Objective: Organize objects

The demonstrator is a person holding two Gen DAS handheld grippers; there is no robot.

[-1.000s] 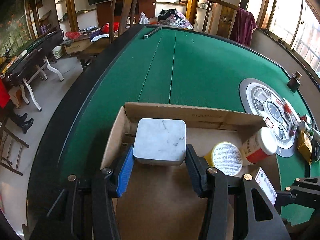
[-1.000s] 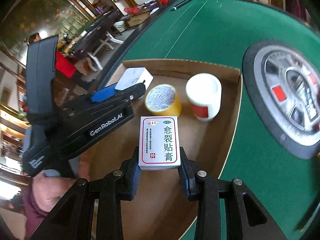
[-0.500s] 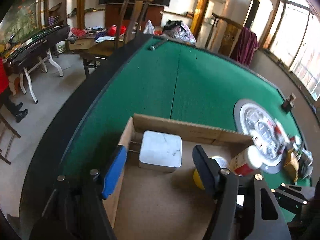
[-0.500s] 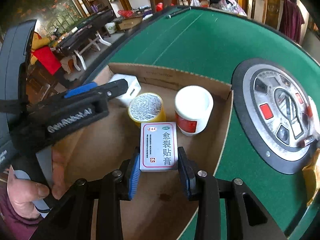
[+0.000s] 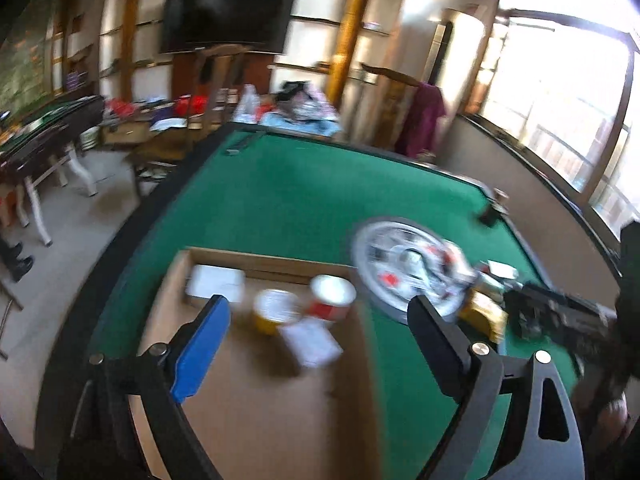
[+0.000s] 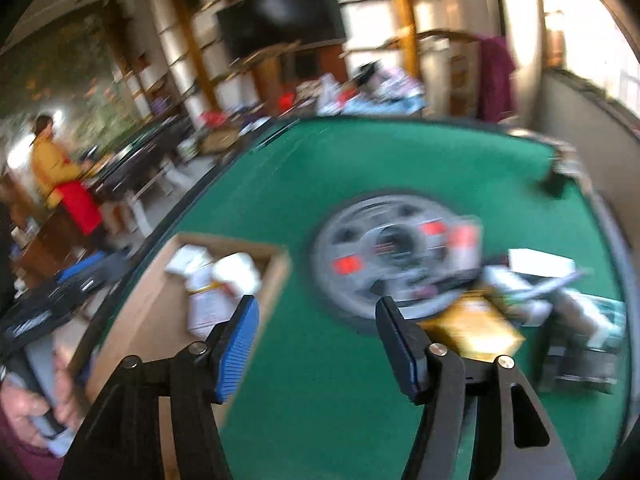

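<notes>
Motion blur smears both views, so we cannot read the print on the flat packet (image 5: 311, 341) or on the two jars (image 5: 304, 306) in the cardboard box (image 5: 256, 408). In the right wrist view the heap of things (image 6: 540, 300) on the worktop (image 6: 320, 360) melts together, its items indistinguishable, and the box's near end is cut off by the frame.
</notes>
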